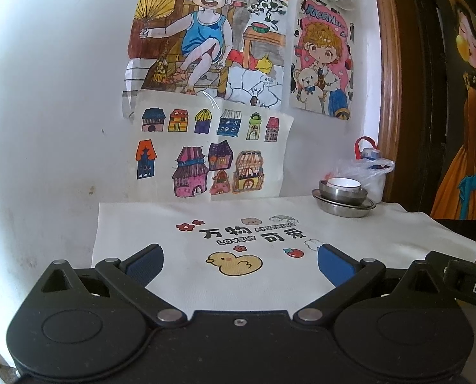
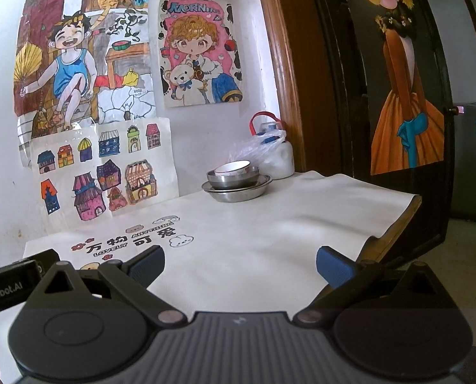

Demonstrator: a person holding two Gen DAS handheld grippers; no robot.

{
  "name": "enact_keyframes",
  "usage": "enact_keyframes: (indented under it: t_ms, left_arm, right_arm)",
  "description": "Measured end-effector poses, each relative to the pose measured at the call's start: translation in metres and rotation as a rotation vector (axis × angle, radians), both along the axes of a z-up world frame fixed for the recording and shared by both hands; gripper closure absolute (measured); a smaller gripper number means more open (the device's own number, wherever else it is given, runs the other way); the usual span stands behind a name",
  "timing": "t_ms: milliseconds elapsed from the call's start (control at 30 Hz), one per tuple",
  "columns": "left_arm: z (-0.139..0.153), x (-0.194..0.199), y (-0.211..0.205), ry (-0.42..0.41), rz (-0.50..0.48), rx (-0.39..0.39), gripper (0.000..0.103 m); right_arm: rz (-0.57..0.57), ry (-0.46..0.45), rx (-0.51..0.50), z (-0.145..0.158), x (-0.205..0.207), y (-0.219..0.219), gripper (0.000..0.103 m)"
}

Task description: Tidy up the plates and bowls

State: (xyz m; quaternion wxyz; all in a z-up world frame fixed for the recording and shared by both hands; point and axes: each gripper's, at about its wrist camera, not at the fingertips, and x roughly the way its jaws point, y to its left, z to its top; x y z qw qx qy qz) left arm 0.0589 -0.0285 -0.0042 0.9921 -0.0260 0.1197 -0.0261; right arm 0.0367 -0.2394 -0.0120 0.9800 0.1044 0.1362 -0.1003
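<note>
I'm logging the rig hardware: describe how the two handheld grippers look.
Left gripper: matte black plastic body with two round hubs, angular black linkage arms with silver rivets, and blue textured finger pads. Right gripper: the same black linkage and blue pads, but a ribbed grey centre panel. White lettering shows on a black part beside each. No cables or sleeves visible.

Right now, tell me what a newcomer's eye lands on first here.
The bright children's drawings taped to the white wall draw the eye first. Next comes the nested stack of dishes at the table's far right corner: a white bowl in a steel bowl on a steel plate.
</note>
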Motion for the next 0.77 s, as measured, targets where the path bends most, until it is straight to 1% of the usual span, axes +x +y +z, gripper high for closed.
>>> enact_keyframes:
  t_ms: [767]
  left_arm:
    - [-0.0046, 0.0056, 0.0005, 0.018, -0.006, 0.002, 0.001]
  right_arm:
    - [0.019, 0.023, 0.002, -0.004, 0.0064, 0.0, 0.0]
